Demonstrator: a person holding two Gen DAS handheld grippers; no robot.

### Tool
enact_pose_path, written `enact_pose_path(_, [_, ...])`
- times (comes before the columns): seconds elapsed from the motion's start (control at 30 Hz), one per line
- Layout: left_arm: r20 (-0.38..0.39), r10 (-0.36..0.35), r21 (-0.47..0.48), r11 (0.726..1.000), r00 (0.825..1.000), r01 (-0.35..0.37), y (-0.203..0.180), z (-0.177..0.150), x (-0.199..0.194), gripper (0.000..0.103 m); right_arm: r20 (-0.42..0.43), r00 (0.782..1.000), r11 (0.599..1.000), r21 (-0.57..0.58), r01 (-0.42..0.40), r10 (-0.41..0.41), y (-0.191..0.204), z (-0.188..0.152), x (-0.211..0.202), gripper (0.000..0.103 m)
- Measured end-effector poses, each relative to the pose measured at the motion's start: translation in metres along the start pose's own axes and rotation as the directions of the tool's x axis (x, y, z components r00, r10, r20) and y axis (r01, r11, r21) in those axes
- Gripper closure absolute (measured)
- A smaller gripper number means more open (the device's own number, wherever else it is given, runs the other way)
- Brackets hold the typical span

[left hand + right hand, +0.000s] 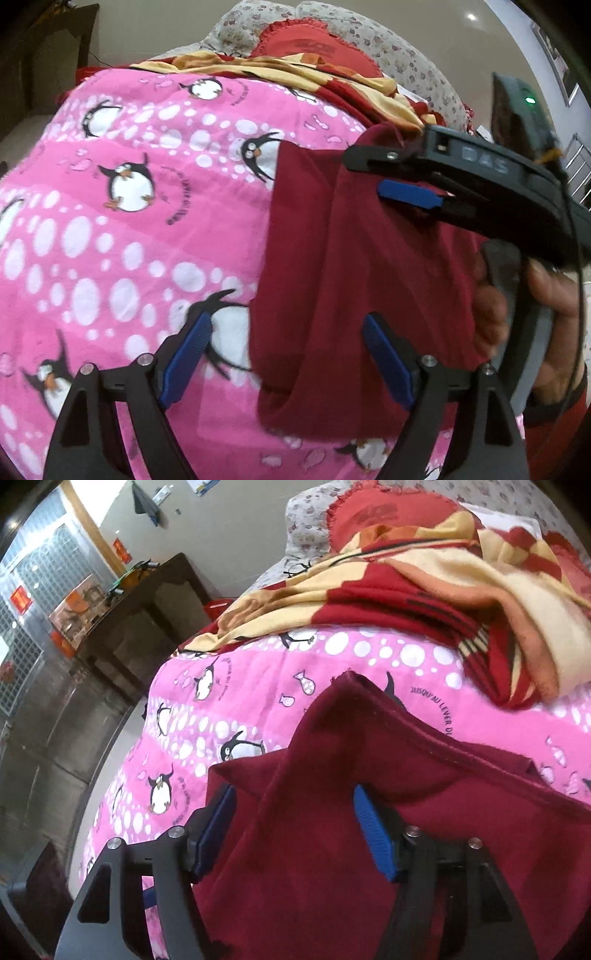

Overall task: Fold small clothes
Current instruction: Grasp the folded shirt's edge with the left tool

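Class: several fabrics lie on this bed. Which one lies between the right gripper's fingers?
The plain maroon garment, alone unpatterned; the penguin sheet lies beneath it, the red-and-cream blanket farther back.

A bedroom in a home: a bed (110,236) covered with a pink penguin-print sheet, a rumpled red-and-cream blanket (424,579), a red frilled cushion (314,46) and flowered pillows (417,70) at its head, and a dark wooden cabinet (147,616) against the wall beside it.

"JUSQU'AU LEVER DU" on pink bedsheet (369,672), "DAS" on right tool (484,164)
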State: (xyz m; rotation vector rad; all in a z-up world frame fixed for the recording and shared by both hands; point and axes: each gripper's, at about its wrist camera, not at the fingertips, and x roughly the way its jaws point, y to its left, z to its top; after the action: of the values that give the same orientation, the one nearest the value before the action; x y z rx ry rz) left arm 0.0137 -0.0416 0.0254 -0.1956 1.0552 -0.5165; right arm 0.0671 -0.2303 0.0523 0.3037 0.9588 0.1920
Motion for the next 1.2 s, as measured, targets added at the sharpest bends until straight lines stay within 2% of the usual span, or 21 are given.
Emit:
enact_pose_path(0.13, [0.031, -0.050, -0.017, 0.999, 0.998, 0.051, -0.002, 0.002, 0.007, 0.017, 0.006, 1.000, 0.999, 0.028, -0.023, 0.022, -0.006, -0.002, -0.013, 0.028])
enact_pose_path(0.17, [0.033, -0.083, -0.024, 0.996, 0.996, 0.084, -0.003, 0.002, 0.008, 0.026, 0.008, 0.999, 0.999, 0.041, -0.033, 0.033, -0.009, -0.002, -0.016, 0.028])
enact_pose_path(0.2, [0.031, -0.105, -0.029, 0.994, 0.994, 0.106, -0.004, 0.003, 0.009, 0.031, 0.009, 0.999, 0.997, 0.061, -0.050, 0.050, -0.012, -0.002, -0.020, 0.028])
enact_pose_path(0.27, [0.051, -0.100, -0.019, 0.995, 0.994, 0.101, -0.008, 0.005, 0.006, 0.052, 0.005, 0.997, 0.993, 0.087, -0.077, 0.076, -0.017, 0.001, -0.024, 0.028])
enact_pose_path(0.33, [0.091, -0.109, 0.022, 0.994, 0.990, 0.107, -0.017, 0.004, -0.006, 0.063, -0.001, 0.995, 0.988, 0.121, -0.098, 0.099, -0.023, 0.003, -0.028, 0.028])
enact_pose_path(0.4, [0.147, -0.109, 0.116, 0.989, 0.983, 0.092, -0.034, -0.001, -0.024, 0.065, -0.001, 0.992, 0.979, 0.157, -0.126, 0.128, -0.025, 0.006, -0.032, 0.028])
enact_pose_path(0.5, [0.178, -0.098, 0.246, 0.968, 0.979, 0.052, -0.065, -0.012, -0.036, 0.065, 0.023, 0.984, 0.965, 0.195, -0.176, 0.175, -0.029, 0.009, -0.041, 0.027])
enact_pose_path(0.6, [0.185, -0.093, 0.324, 0.946, 0.978, 0.028, -0.088, -0.020, -0.037, 0.065, 0.043, 0.978, 0.956, 0.206, -0.210, 0.206, -0.026, 0.010, -0.048, 0.021])
enact_pose_path(0.73, [0.184, -0.089, 0.344, 0.939, 0.979, 0.021, -0.098, -0.025, -0.033, 0.065, -0.030, 0.987, 0.975, 0.165, -0.149, 0.156, -0.016, 0.009, -0.040, 0.020])
enact_pose_path(0.9, [0.174, -0.087, 0.366, 0.931, 0.981, 0.017, -0.107, -0.030, -0.030, 0.065, -0.110, 0.983, 0.988, 0.061, -0.139, 0.145, 0.004, 0.007, -0.020, 0.020])
enact_pose_path(0.97, [0.169, -0.076, 0.380, 0.925, 0.983, 0.006, -0.109, -0.032, -0.030, 0.065, -0.165, 0.983, 0.996, -0.004, -0.087, 0.085, 0.013, 0.007, -0.005, 0.021])
enact_pose_path(1.0, [0.167, -0.070, 0.382, 0.924, 0.984, 0.001, -0.107, -0.032, -0.032, 0.063, -0.178, 0.983, 0.998, -0.033, -0.046, 0.039, 0.014, 0.005, 0.000, 0.029])
enact_pose_path(1.03, [0.166, -0.057, 0.375, 0.927, 0.984, -0.010, -0.104, -0.033, -0.035, 0.056, -0.175, 0.984, 0.999, -0.053, 0.001, -0.010, 0.013, 0.004, 0.003, 0.051])
enact_pose_path(1.07, [0.165, -0.054, 0.363, 0.932, 0.985, -0.010, -0.100, -0.033, -0.040, 0.046, -0.163, 0.986, 0.998, -0.058, 0.031, -0.040, 0.010, 0.002, 0.003, 0.063])
enact_pose_path(1.1, [0.166, -0.061, 0.351, 0.936, 0.984, -0.001, -0.093, -0.035, -0.046, 0.040, -0.148, 0.988, 0.998, -0.046, 0.043, -0.049, 0.004, 0.001, 0.000, 0.068])
enact_pose_path(1.17, [0.191, -0.047, 0.322, 0.947, 0.981, -0.017, -0.081, -0.040, -0.055, 0.014, -0.115, 0.993, 1.000, -0.011, 0.012, -0.014, -0.007, -0.004, -0.008, 0.072])
enact_pose_path(1.2, [0.203, -0.033, 0.307, 0.951, 0.979, -0.032, -0.076, -0.042, -0.058, 0.010, -0.096, 0.995, 1.000, -0.002, 0.010, -0.010, -0.012, -0.006, -0.014, 0.072])
